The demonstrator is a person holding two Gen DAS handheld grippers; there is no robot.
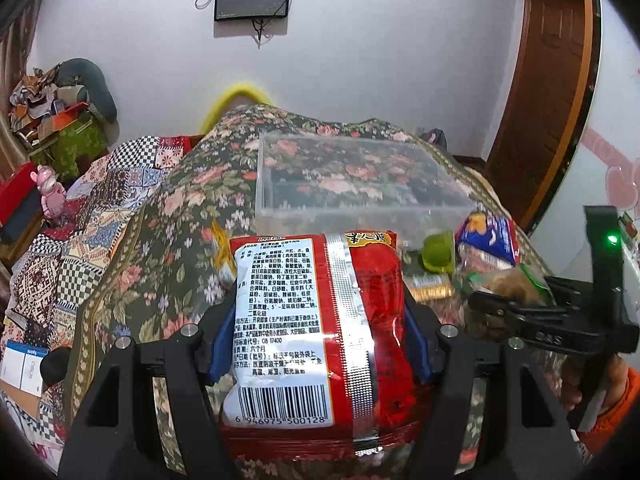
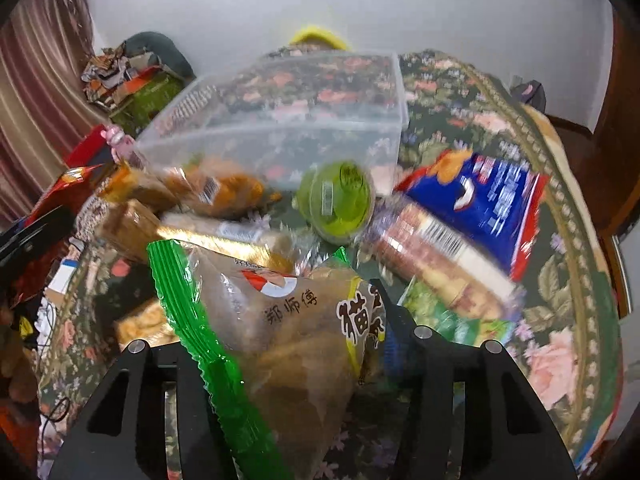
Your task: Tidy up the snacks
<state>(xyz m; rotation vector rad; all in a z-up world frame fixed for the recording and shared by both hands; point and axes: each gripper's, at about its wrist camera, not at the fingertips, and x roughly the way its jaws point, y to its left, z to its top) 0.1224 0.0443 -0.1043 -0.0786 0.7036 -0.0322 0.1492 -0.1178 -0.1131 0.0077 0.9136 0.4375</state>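
Two tongs are each gripping a snack above the floral-clothed counter (image 1: 168, 216). The left tongs (image 1: 318, 344) are clenching a red noodle packet (image 1: 312, 332) between blue pads, its white label and barcode facing the camera, and the packet is sitting at six o'clock from the clear plastic box (image 1: 360, 176). The right tongs (image 2: 288, 344) are pinching a green-edged bag of brown pastries (image 2: 288, 328), which is hanging at six o'clock from a green lidded cup (image 2: 336, 204). A blue chip bag (image 2: 484, 204) is lying at three o'clock from that cup, with a clear sleeve of round biscuits (image 2: 436, 256) just beside it. More wrapped cakes (image 2: 216, 192) are resting at nine o'clock, against the box's near wall. The right-wrist view is blurring at the edges.
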